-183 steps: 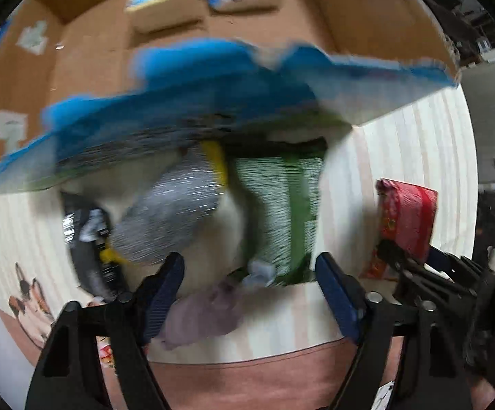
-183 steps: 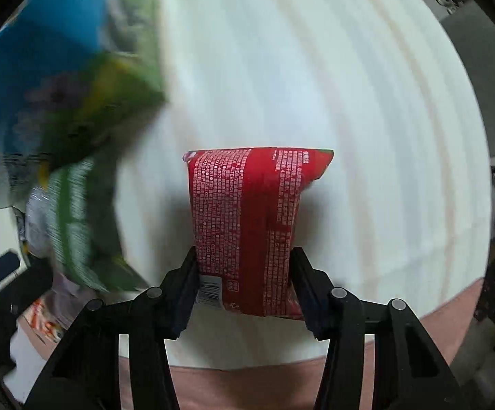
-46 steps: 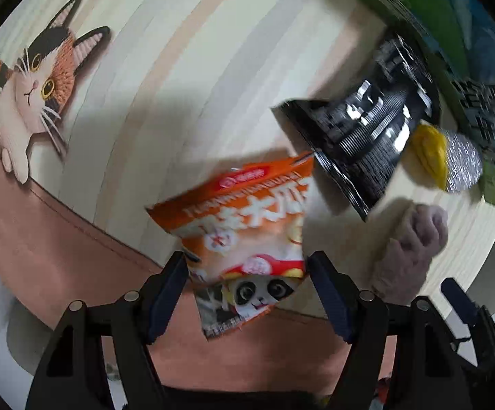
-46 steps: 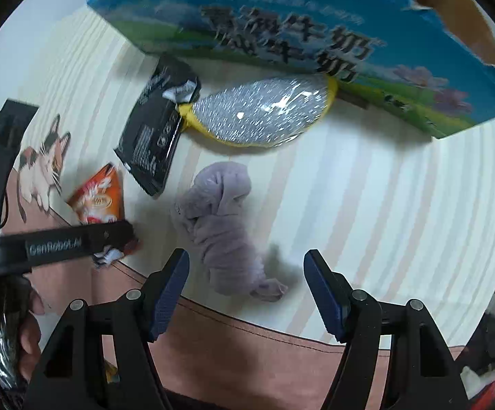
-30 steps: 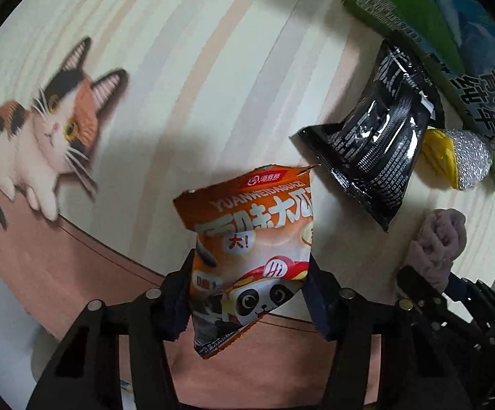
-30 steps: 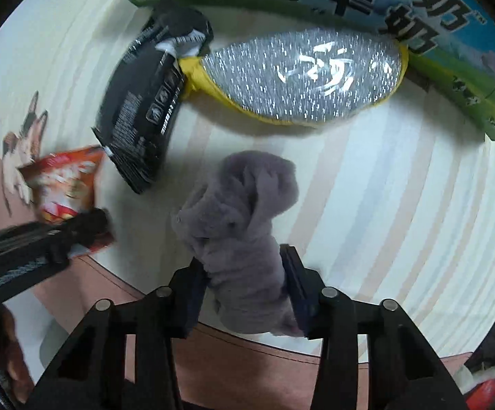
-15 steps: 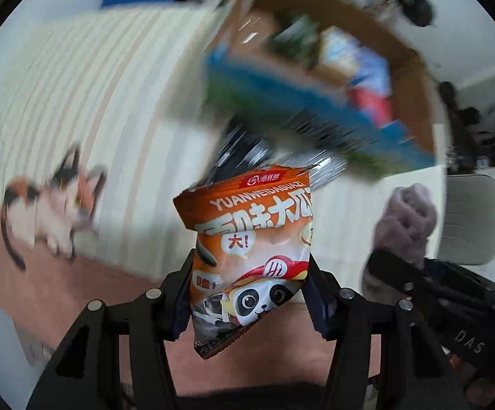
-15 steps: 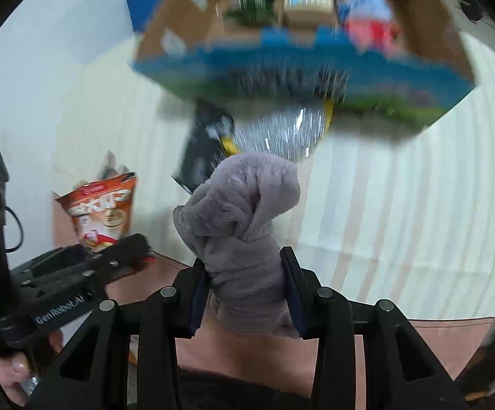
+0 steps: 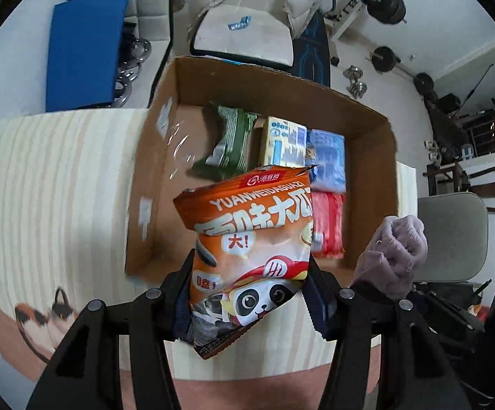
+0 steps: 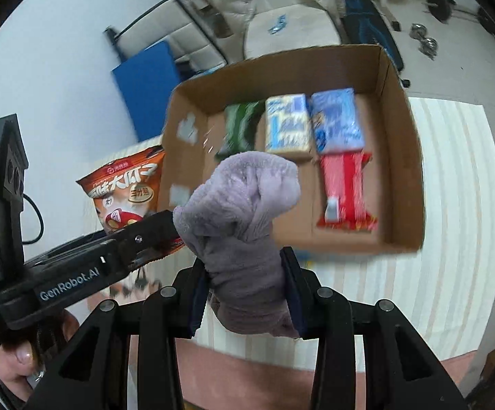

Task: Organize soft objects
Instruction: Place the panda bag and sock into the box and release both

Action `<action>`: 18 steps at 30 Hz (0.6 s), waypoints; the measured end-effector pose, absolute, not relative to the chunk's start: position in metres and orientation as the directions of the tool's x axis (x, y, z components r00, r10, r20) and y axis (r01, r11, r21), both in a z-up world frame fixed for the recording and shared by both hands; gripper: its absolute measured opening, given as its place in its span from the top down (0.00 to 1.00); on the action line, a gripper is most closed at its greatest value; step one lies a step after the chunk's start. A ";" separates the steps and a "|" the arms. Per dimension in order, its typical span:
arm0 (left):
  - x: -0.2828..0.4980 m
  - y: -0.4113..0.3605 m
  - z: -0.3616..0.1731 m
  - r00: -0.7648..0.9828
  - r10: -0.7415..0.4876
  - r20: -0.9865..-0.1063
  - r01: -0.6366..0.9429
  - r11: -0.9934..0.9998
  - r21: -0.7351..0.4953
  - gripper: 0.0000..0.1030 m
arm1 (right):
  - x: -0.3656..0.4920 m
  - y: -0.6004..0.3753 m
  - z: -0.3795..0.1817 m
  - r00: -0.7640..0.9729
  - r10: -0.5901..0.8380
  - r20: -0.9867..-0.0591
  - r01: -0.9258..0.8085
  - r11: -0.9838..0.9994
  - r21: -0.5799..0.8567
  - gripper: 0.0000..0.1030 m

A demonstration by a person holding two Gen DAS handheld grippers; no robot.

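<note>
My left gripper (image 9: 250, 294) is shut on an orange snack bag (image 9: 250, 246) with a panda print, held up in the air in front of the open cardboard box (image 9: 165, 130). My right gripper (image 10: 247, 294) is shut on a bunched purple sock (image 10: 240, 212), also lifted before the box (image 10: 404, 136). The sock shows at the right of the left wrist view (image 9: 394, 256); the snack bag shows at the left of the right wrist view (image 10: 124, 194). Inside the box lie a green packet (image 9: 230, 140), a yellow-blue pack (image 9: 285, 143), a blue pack (image 9: 326, 160) and a red packet (image 10: 346, 191).
The box stands on a striped table mat (image 9: 49, 184) with a cat print (image 9: 42, 314) at the near left. Behind the table are a blue pad (image 9: 83, 48), a white chair (image 9: 244, 30) and gym weights (image 9: 384, 7). A grey chair (image 9: 452, 235) stands to the right.
Both grippers closed on their items on the table, the left on the snack bag, the right on the sock, then lifted them up to face the open box.
</note>
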State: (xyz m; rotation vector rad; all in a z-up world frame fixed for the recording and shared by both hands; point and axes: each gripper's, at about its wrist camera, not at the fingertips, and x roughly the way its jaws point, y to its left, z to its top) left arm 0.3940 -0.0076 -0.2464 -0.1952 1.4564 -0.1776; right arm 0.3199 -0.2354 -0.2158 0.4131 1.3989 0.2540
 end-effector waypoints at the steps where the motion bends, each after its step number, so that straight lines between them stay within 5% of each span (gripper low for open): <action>1: 0.402 -0.011 -0.253 0.088 -0.239 -0.967 0.003 0.971 -0.240 0.49 | 0.328 -0.236 -0.222 0.156 0.407 -0.900 0.086 0.902 0.423 0.59; 18: 0.446 -0.032 -0.376 -0.247 -0.282 -0.927 -0.031 0.958 -0.284 0.49 | 0.382 -0.224 -0.334 0.030 0.312 -0.950 0.136 0.940 0.313 0.59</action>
